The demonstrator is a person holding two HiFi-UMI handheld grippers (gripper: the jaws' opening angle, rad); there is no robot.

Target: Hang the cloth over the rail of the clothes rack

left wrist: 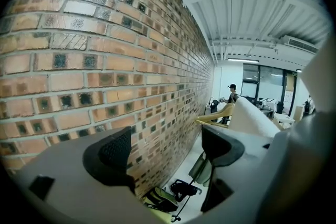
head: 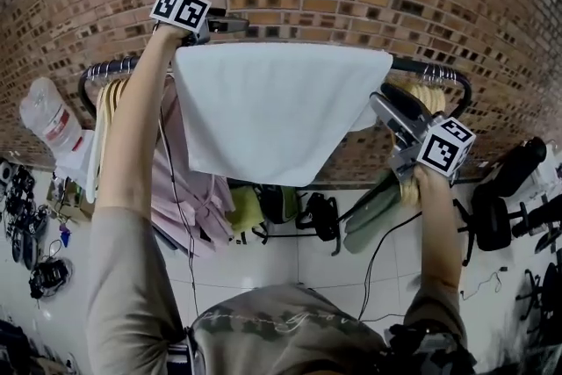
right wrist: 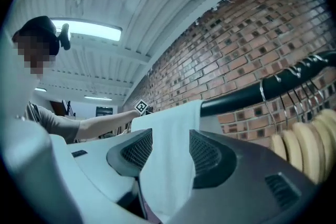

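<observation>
A white cloth point(head: 272, 110) hangs draped over the black rail point(head: 421, 66) of the clothes rack, in front of the brick wall. My left gripper point(head: 239, 24) is above the cloth's top left corner, at rail height. In the left gripper view its jaws point(left wrist: 167, 147) stand open with only wall and floor between them, and the cloth point(left wrist: 252, 118) lies to the right. My right gripper point(head: 379, 105) is at the cloth's right edge, just below the rail. In the right gripper view a band of cloth point(right wrist: 173, 118) fills the gap between the pads of that gripper point(right wrist: 170, 149) and runs up to the rail point(right wrist: 247, 97).
Wooden hangers point(head: 426, 97) hang on the rail right of the cloth, close to my right gripper. A pink garment point(head: 184, 180) hangs at the left. Bags point(head: 290, 206) lie on the floor under the rack. An office chair point(head: 496, 206) stands at the right.
</observation>
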